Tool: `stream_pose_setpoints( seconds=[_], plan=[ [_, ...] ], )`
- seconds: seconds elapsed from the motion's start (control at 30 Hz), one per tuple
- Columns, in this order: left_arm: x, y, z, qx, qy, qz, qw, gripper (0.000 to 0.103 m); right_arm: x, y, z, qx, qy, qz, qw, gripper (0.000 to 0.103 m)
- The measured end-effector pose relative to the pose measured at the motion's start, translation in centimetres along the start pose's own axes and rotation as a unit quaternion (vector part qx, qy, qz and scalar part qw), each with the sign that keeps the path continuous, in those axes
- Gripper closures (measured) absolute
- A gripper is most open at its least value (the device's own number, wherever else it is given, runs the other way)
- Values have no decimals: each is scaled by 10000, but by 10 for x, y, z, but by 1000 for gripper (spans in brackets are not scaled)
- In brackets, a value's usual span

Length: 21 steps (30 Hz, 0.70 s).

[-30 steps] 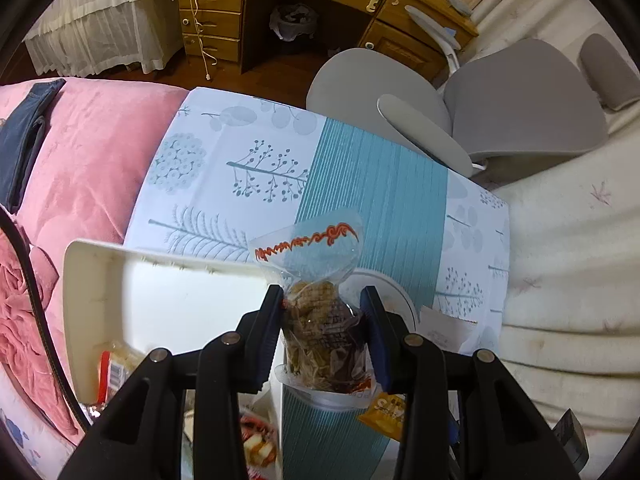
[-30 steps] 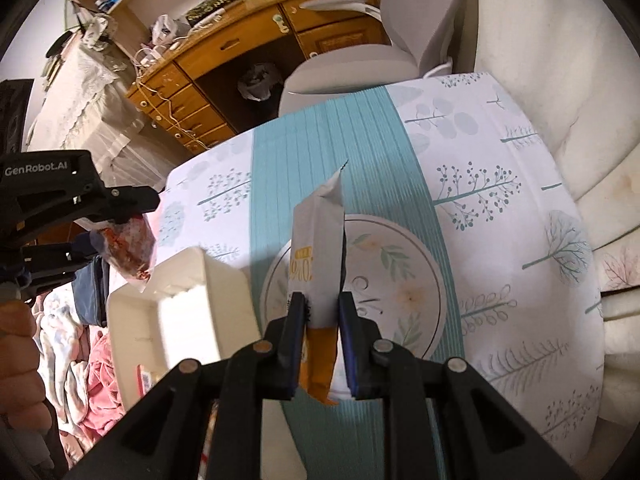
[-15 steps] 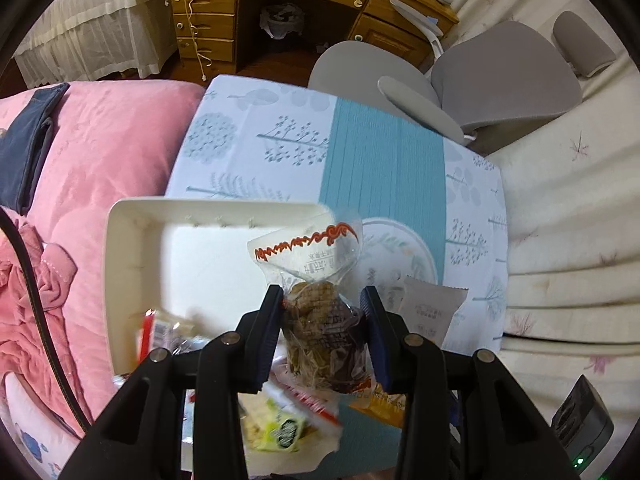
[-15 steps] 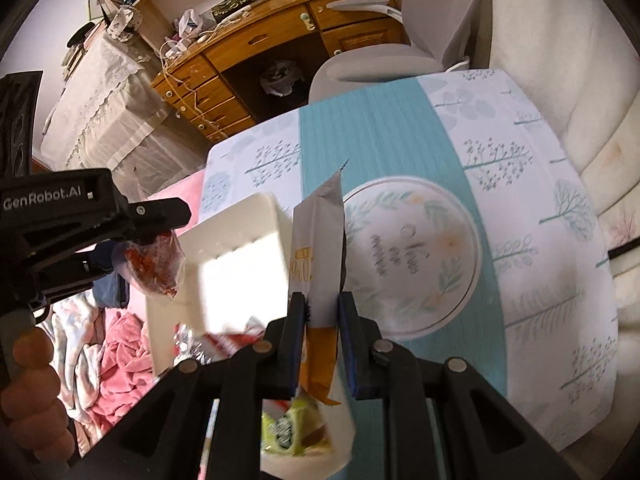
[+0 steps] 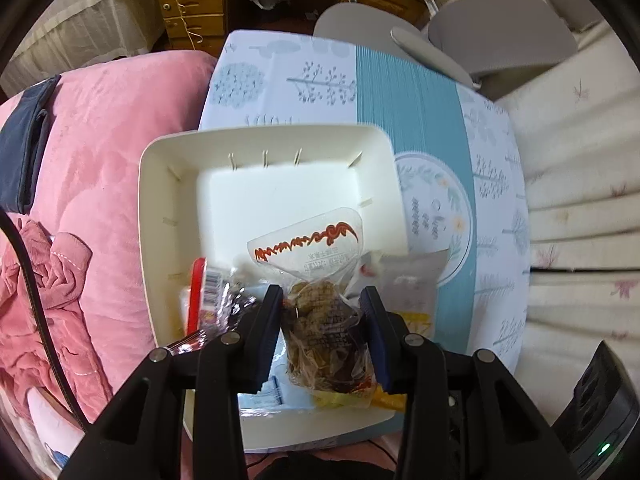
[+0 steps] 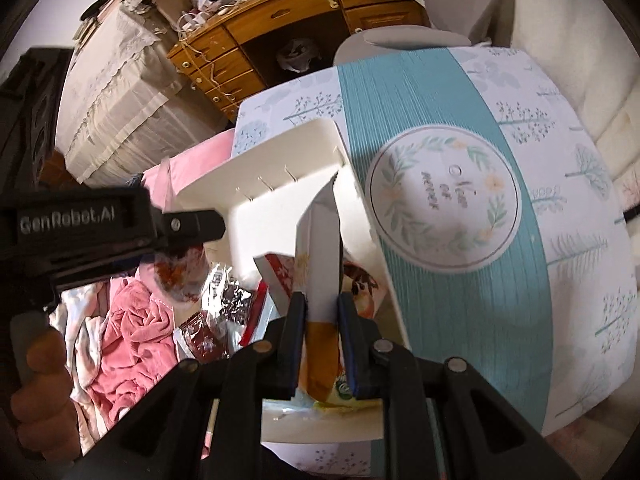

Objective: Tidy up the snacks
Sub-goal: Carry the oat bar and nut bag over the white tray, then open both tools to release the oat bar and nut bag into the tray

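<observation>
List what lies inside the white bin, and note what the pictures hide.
Inside the white bin: a silver foil packet, a dark red packet and a red-edged wrapper at its near end; the far end is bare. Held snacks and tongs cover the rest.

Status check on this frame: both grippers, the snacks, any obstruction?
Left gripper shut on clear snack bag. Right gripper shut on flat white-orange packet. Both over white bin, loose snacks inside. Nothing blocking.
</observation>
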<state>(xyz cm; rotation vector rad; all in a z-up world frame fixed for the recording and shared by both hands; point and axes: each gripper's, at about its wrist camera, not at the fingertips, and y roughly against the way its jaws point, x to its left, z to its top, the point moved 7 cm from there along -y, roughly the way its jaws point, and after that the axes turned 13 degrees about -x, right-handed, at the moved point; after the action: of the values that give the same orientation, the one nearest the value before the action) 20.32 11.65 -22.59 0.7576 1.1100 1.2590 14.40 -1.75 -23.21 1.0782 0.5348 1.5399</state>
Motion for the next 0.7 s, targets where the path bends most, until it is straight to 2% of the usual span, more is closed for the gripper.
stream_pose_setpoints(
  seconds=[0.2,0.37,0.5,0.53,0.57,0.6,0.63,0.7],
  plan=[
    [12,-7,-16,158,-353,-101,9992,65,6,4,-17,-119,-247,-117,9996,85],
    [15,-11,-27,132,-524,-219,9983,64,9,8,-34,-113,-300,-130,9994,85],
    [21,-13,-39,244,-388,-265,9986,64,10,9,-46,-11,-257,-118,9996,83],
    [23,-11,-41,237,-351,-266,9987,58,10,10,-47,-1,-237,-124,9996,81],
    [25,-8,-43,199,-318,-253,9990,48,10,11,-48,-6,-198,-132,9997,73],
    [27,-5,-45,131,-269,-242,9993,43,10,13,-48,-24,-169,-130,9998,67],
    [29,0,-47,53,-215,-252,9994,37,10,15,-49,-49,-139,-109,9998,65],
    [32,6,-53,-53,-144,-263,9995,33,9,19,-50,-73,-61,-51,9999,59]
  ],
)
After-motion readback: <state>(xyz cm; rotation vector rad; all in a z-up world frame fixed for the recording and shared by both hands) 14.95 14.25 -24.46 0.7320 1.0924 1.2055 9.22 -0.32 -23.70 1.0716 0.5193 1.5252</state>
